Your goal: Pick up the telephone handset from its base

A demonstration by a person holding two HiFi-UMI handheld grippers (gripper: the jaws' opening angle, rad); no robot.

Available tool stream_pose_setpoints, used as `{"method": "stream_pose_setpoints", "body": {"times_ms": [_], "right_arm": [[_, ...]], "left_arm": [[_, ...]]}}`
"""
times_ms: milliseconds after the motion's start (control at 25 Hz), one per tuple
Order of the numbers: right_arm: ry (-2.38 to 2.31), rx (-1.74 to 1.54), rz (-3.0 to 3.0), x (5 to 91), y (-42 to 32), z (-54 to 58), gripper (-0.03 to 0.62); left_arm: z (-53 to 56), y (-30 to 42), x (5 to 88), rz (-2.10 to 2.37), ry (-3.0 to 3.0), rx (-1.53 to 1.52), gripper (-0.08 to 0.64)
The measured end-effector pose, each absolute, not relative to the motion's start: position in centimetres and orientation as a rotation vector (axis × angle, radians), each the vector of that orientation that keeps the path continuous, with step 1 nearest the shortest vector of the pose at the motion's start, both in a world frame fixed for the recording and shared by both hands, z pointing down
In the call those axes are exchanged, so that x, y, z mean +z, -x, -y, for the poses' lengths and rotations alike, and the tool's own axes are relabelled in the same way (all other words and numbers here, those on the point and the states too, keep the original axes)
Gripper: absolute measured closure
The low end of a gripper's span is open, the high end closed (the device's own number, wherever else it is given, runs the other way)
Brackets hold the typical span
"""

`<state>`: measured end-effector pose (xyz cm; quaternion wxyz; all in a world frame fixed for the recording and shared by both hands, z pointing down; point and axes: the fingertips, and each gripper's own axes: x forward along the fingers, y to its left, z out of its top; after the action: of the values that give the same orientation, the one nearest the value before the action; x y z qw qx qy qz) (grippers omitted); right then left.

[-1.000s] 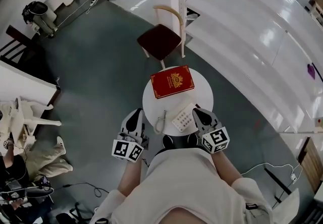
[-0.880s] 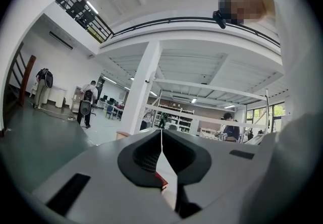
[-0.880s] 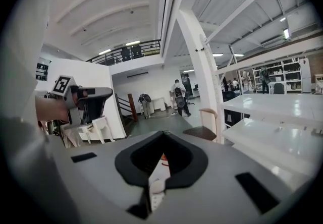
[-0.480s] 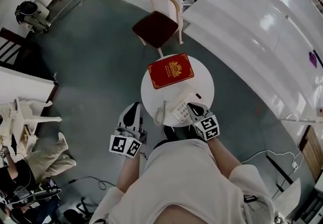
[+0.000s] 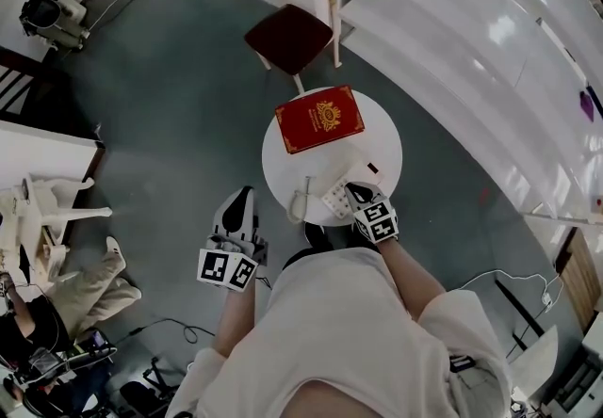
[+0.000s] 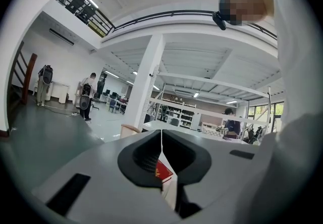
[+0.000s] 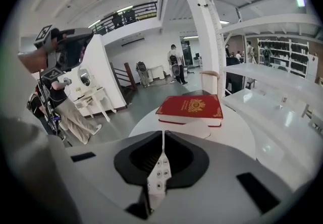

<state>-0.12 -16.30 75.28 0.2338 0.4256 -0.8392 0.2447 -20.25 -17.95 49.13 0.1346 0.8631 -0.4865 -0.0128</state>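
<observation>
The telephone handset (image 5: 300,202) lies on its base (image 5: 336,200) at the round desk's (image 5: 379,145) near edge, the right tool (image 5: 354,189) over that base with empty jaws barely starting to part, the left tool (image 5: 244,196), jaws together and empty, beside the desk.

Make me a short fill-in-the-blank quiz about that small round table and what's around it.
1. The book lying on the round white table is ____.
2. In the head view, the handset lies to the ____ of the keypad.
3. The left gripper is beside the table, over the grey ____.

Missing words: red; left; floor.
</observation>
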Motion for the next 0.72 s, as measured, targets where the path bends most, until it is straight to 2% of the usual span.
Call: {"method": "stream_pose_setpoints", "body": {"times_ms": [240, 400, 720], "right_arm": [[-1.164, 0.776, 2.26, 78.1, 0.7, 16.6, 0.461], [-1.217, 1.077, 2.276, 79.5, 0.9, 17.1, 0.363], [-1.433, 1.586, 2.168, 80.7, 0.3, 18.9, 0.349]], "left_arm": [[18.1, 20.5, 50.0, 1.394, -2.476, -0.017, 0.537], [18.2, 20.3, 50.0, 1.387, -2.475, -0.012, 0.537], [17.9, 21.0, 50.5, 1.397, -2.441, -0.01, 0.537]]}}
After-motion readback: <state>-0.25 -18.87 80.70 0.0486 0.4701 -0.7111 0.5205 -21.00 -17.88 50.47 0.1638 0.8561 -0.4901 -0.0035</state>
